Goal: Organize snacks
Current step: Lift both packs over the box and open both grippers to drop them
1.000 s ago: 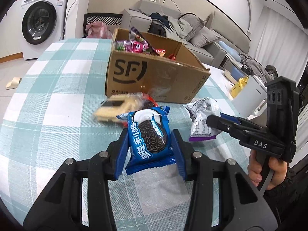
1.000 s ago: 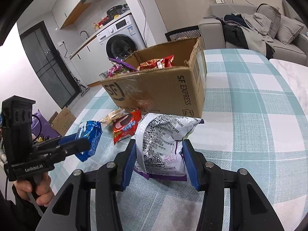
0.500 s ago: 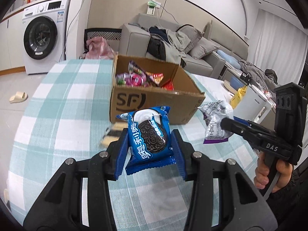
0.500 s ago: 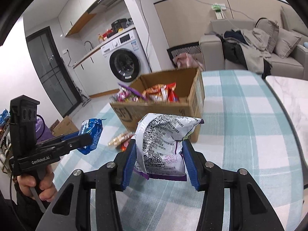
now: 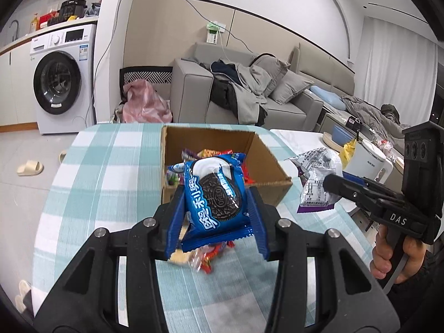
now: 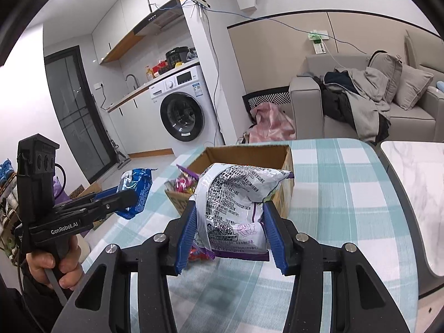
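Note:
My left gripper (image 5: 216,219) is shut on a blue Oreo packet (image 5: 215,198), held in the air in front of the open cardboard box (image 5: 274,161). The box holds several bright snack wrappers (image 5: 205,154). My right gripper (image 6: 230,230) is shut on a silver and purple snack bag (image 6: 236,194), also lifted above the table near the box (image 6: 288,163). In the left wrist view the right gripper (image 5: 333,183) shows at the right with its bag (image 5: 316,177). The left gripper (image 6: 130,197) with the blue packet (image 6: 136,186) appears at the left of the right wrist view.
Loose snack packets (image 5: 199,258) lie on the checked tablecloth (image 5: 111,172) below my left gripper. A white kettle (image 5: 366,161) stands at the right. Beyond the table are a sofa (image 5: 249,94) and a washing machine (image 5: 61,83). A marble surface (image 6: 416,183) adjoins the table's right side.
Both grippers have risen with their packets, so the box's inside now shows from above. The loose snacks on the table have dropped lower in view.

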The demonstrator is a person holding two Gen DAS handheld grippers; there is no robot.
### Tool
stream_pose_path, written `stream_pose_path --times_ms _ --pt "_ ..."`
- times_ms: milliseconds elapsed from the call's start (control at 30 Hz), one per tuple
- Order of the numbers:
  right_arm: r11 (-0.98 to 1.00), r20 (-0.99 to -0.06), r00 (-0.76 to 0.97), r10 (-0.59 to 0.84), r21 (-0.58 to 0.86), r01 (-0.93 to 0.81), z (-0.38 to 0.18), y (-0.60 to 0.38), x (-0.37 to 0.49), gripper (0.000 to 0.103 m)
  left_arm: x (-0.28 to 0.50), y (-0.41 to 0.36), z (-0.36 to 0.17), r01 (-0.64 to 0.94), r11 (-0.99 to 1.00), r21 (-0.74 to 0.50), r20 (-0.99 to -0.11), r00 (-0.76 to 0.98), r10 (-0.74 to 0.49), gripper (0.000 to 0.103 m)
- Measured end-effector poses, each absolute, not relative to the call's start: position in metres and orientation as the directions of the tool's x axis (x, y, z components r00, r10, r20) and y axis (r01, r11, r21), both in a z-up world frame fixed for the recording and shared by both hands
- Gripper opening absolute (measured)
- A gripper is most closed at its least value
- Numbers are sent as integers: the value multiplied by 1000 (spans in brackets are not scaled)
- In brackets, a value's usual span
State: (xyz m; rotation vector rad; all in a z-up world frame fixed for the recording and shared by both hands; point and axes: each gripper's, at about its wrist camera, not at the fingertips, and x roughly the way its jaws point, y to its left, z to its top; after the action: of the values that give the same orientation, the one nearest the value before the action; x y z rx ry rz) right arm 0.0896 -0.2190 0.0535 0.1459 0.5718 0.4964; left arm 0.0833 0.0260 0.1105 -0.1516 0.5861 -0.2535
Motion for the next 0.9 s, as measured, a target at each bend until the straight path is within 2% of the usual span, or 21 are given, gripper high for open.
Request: stream_pose_path --times_ms 500,900 --pt "879 -475 739 478 262 -399 65 -206 122 48 135 18 136 218 958 -188 -501 817 -285 41" --pt "891 -502 737 453 257 -374 49 -196 159 48 202 29 114 174 968 -181 -538 806 -246 41"
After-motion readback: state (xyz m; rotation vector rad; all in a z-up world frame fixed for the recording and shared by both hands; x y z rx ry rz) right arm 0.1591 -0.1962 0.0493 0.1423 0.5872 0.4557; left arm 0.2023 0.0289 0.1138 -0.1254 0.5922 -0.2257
